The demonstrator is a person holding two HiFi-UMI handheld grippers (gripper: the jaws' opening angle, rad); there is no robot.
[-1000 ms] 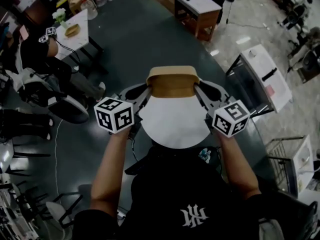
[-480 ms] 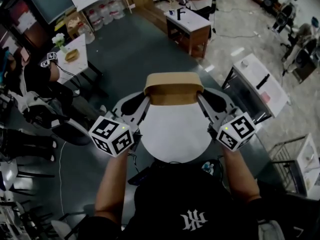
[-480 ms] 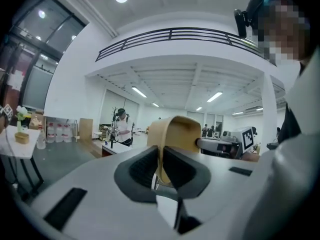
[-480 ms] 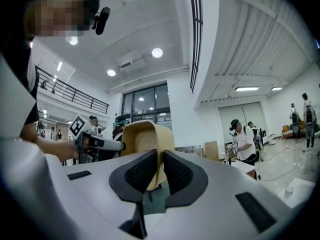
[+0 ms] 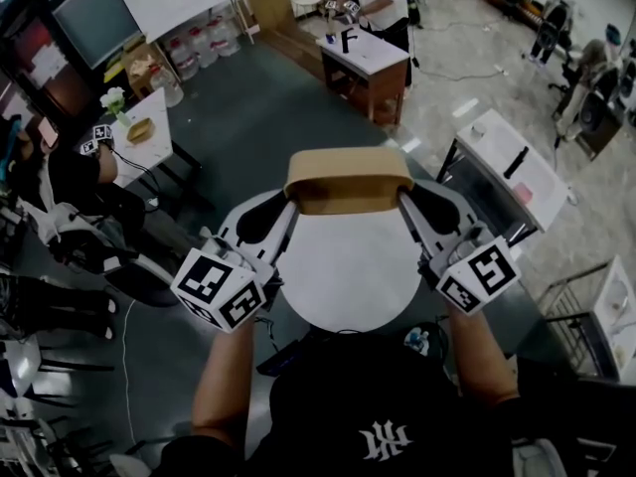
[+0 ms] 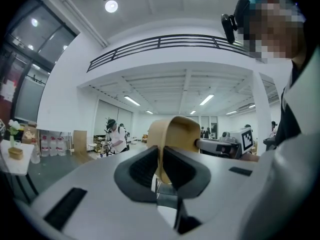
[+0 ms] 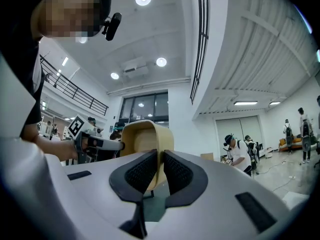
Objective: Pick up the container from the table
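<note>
We find open dark floor point(image 5: 248, 97) at 11 o'clock, beyond the round white table point(image 5: 348, 276). The container point(image 5: 348, 180) bridges the left gripper point(image 5: 290, 201) and right gripper point(image 5: 403, 201), closing the gap between them. A desk point(image 5: 368, 63) stands toward 1, a white bench point(image 5: 507, 167) at 2.

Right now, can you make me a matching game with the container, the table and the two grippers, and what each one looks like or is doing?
Things:
1. container
2. table
3. left gripper
4. right gripper

Descriptions:
A. white and round
B. shut on the container's right end
C. tan, held between both grippers
D. shut on the container's left end

Pairs: 1-C, 2-A, 3-D, 4-B.
</note>
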